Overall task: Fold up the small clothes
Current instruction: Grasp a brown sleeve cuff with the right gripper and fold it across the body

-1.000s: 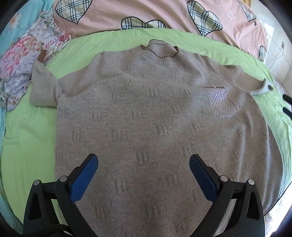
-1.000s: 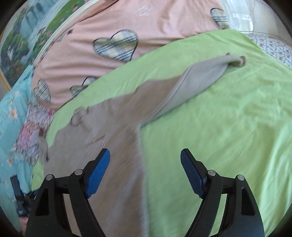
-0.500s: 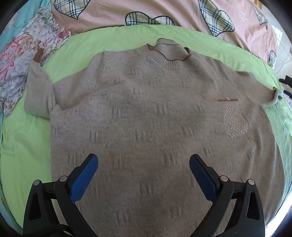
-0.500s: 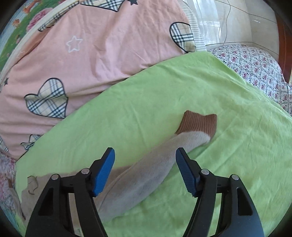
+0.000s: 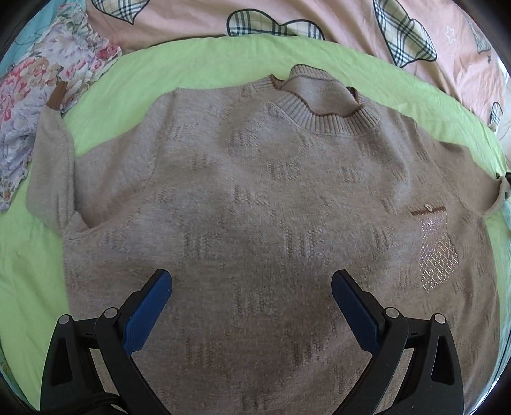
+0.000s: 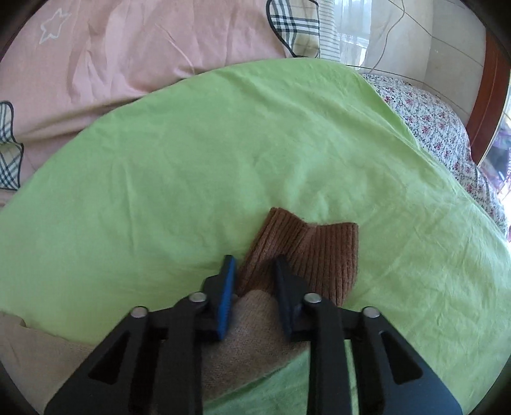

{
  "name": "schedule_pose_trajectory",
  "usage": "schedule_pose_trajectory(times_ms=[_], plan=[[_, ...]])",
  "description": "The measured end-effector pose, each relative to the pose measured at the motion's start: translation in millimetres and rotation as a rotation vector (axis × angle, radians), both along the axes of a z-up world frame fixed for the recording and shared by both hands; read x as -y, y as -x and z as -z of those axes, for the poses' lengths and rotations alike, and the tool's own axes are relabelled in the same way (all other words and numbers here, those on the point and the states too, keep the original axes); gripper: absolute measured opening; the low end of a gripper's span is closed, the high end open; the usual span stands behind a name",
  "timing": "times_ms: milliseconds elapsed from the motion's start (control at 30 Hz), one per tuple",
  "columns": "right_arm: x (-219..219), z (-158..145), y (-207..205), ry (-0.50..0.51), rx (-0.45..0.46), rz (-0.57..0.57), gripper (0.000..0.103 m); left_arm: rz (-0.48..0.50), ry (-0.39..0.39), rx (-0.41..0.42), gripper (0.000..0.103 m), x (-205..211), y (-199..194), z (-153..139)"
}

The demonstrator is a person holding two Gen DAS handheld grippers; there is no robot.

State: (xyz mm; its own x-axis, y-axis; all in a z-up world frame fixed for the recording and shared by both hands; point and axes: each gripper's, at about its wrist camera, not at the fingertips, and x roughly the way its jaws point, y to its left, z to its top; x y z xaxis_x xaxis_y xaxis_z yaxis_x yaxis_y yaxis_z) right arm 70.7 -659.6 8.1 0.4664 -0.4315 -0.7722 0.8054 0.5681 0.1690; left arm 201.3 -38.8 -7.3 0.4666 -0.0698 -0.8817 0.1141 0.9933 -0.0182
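A beige knit sweater [image 5: 255, 204] lies flat, front up, on a green sheet [image 5: 204, 64], with a ribbed collar [image 5: 322, 111] and a sparkly chest pocket [image 5: 437, 249]. Its left sleeve [image 5: 51, 166] is bent up, the brown cuff on flowery cloth. My left gripper [image 5: 250, 287] is open and empty above the sweater's lower body. In the right wrist view my right gripper [image 6: 254, 271] is shut on the other sleeve's brown ribbed cuff [image 6: 319, 252], which rests on the green sheet [image 6: 223, 153]. The beige sleeve [image 6: 249, 335] runs back under the gripper.
A flowery cloth [image 5: 35, 92] lies at the far left. A pink quilt with plaid hearts [image 5: 351, 25] runs along the back and shows in the right wrist view [image 6: 127, 54]. A small-flower bedspread [image 6: 447, 127] and a wooden bed frame [image 6: 488, 89] are at the right.
My right gripper travelled out along the right sleeve to its cuff and closed on it. My left gripper moved in closer over the sweater and stayed open.
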Motion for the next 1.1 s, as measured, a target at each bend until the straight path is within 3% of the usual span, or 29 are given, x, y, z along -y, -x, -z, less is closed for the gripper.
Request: schedule_pose_trajectory(times_ms=[167, 267, 367, 467, 600, 967, 1100], plan=[[-35.8, -35.8, 3.6, -0.017, 0.217, -0.127, 0.010, 0.004, 0.027, -0.005, 0.100, -2.3, 6.3, -0.3], [-89.9, -64.1, -13.2, -0.038, 0.326, -0.299, 0.010, 0.007, 0.047, -0.006, 0.100, -3.8, 11.0, -3.2], [-149.8, -78.5, -35.4, -0.104, 0.379, -0.461, 0.010, 0.014, 0.069, 0.003, 0.100, -6.0, 18.3, -8.3], [-218.6, -76.9, -61.6, -0.158, 0.404, -0.625, 0.010, 0.026, 0.089, 0.005, 0.100, -9.1, 24.6, -11.6], [-288.4, -60.3, -88.7, -0.261, 0.441, -0.764, 0.010, 0.045, 0.130, 0.007, 0.100, -16.5, 30.8, -15.6], [-439.0, -24.5, -145.5, -0.495, 0.462, -1.026, 0.010, 0.074, 0.263, 0.025, 0.100, -37.1, 46.5, -22.0], [-474.1, -10.4, -159.1, -0.531, 0.410, -1.099, 0.011, 0.076, 0.313, 0.031, 0.100, -41.4, 41.1, -21.8]])
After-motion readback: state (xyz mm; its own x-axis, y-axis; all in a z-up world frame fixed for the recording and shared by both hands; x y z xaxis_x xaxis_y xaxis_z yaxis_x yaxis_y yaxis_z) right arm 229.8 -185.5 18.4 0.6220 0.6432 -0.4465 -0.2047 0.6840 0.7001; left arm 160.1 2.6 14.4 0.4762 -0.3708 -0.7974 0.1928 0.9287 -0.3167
